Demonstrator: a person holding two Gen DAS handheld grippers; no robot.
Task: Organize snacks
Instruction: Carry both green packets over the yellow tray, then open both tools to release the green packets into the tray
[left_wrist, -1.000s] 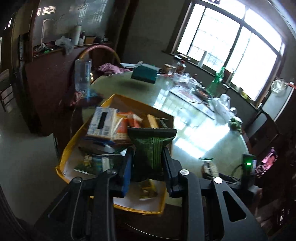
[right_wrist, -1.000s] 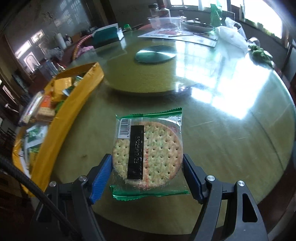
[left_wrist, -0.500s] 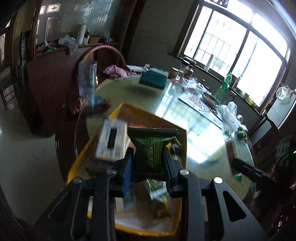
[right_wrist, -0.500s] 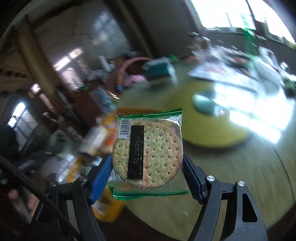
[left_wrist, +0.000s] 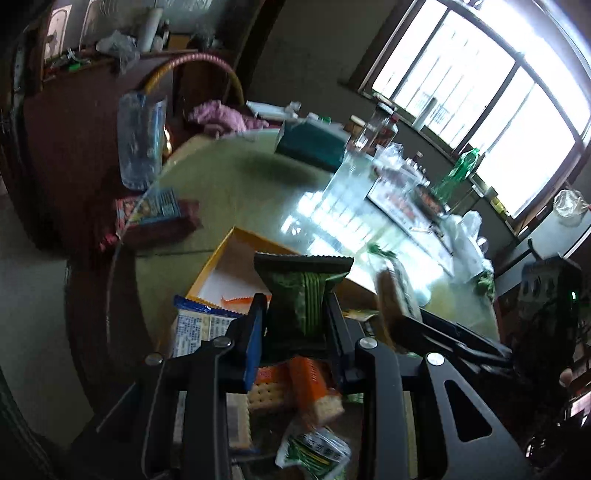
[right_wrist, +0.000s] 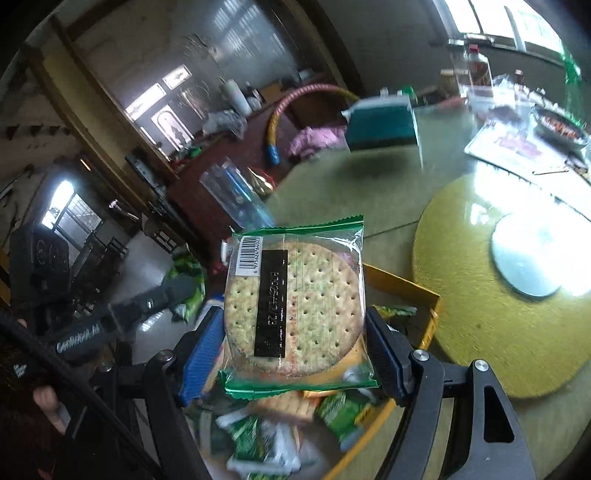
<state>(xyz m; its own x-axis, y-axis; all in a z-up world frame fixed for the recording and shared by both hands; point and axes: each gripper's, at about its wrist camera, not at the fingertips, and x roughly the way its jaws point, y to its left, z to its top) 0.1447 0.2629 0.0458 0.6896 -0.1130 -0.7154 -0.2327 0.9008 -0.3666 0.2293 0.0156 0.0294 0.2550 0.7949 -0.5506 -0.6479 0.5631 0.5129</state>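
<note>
Currently, the left gripper (left_wrist: 295, 325) is clamping a dark green crimped-foil snack packet (left_wrist: 302, 295) between its narrowly spaced jaws, the packet standing upright and rising above the fingertips. Directly below and ahead of this gripper, the yellow-rimmed cardboard tray (left_wrist: 218, 258) is lying on the round glass-topped table (left_wrist: 240, 188), holding a blue-and-white snack packet (left_wrist: 195, 325), orange-wrapped cracker packs (left_wrist: 310, 384) and a green-and-white sachet (left_wrist: 314, 450). To its right, the other gripper is reaching in, blurred.

The right gripper (right_wrist: 291, 332) is gripping a clear green-edged wrapper containing a round perforated cracker (right_wrist: 295, 306); its jaws are set wide, pressing on both side edges, with the barcode face toward the camera. This pack is hanging above the tray (right_wrist: 428, 317), where loose green sachets (right_wrist: 258, 435) are piling beneath it. To the right of this gripper, a yellow-green turntable disc (right_wrist: 480, 314) is sitting on the table. Beyond the fingertips, a teal box (right_wrist: 380, 125) is resting on the table.
</note>
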